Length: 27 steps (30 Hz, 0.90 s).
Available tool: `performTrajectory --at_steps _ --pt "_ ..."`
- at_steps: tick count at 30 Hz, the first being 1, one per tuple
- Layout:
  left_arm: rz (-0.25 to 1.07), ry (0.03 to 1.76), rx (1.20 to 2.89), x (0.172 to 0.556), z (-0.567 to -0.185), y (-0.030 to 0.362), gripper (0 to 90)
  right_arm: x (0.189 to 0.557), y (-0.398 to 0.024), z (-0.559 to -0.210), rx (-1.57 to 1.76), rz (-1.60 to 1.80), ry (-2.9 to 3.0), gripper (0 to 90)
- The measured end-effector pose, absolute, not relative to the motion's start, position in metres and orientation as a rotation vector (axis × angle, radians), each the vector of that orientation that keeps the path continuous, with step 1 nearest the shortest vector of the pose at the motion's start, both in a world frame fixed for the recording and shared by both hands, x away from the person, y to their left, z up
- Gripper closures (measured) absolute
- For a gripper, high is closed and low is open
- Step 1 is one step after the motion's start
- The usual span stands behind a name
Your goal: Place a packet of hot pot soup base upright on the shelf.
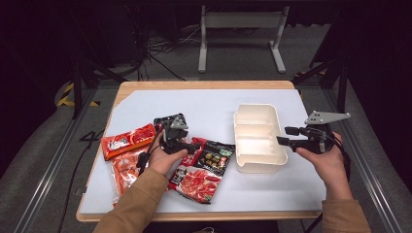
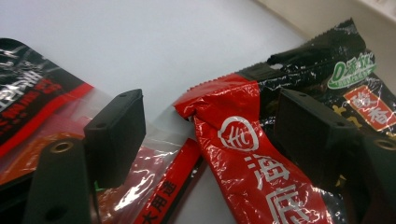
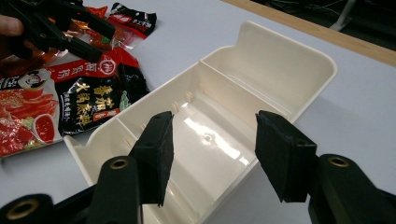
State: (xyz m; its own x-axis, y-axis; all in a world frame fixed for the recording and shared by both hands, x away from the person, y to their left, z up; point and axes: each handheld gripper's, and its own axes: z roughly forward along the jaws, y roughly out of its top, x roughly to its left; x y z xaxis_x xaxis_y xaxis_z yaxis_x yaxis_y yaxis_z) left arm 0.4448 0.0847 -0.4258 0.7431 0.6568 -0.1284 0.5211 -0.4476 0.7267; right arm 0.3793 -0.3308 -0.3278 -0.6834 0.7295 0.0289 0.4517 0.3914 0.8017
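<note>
The table (image 1: 204,104), covered with a pale sheet, carries a cream divided tray (image 1: 257,137) at right of centre in the high view and a heap of sauce packets at lower left. The right hand-held gripper (image 1: 281,135) hovers at the tray's right rim, jaws wide, nothing between them. The left hand-held gripper (image 2: 210,126) is low over the heap, jaws apart astride the crimped end of a red sauce packet (image 2: 243,154), pads not pressing. Risk: closing here may also pinch the clear packet (image 2: 135,177) just beside it, lifting two, or slip off the glossy film.
</note>
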Motion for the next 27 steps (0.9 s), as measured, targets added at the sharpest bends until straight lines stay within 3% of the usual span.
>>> performTrajectory --at_steps 8,12,22,27 --pt "0.201 0.886 2.184 0.449 -0.436 0.076 36.8 0.381 -0.328 -0.332 1.043 1.184 2.345 45.4" --pt "0.120 0.894 2.179 0.453 -0.441 0.077 36.7 0.382 -0.328 -0.333 1.046 1.185 2.346 45.0" --pt "0.106 0.888 2.179 0.454 -0.445 0.075 40.6 0.384 -0.324 -0.335 1.042 1.180 2.364 43.7" --pt "0.060 0.899 2.176 0.454 -0.445 0.079 56.6 0.385 -0.324 -0.335 1.049 1.189 2.365 43.8"
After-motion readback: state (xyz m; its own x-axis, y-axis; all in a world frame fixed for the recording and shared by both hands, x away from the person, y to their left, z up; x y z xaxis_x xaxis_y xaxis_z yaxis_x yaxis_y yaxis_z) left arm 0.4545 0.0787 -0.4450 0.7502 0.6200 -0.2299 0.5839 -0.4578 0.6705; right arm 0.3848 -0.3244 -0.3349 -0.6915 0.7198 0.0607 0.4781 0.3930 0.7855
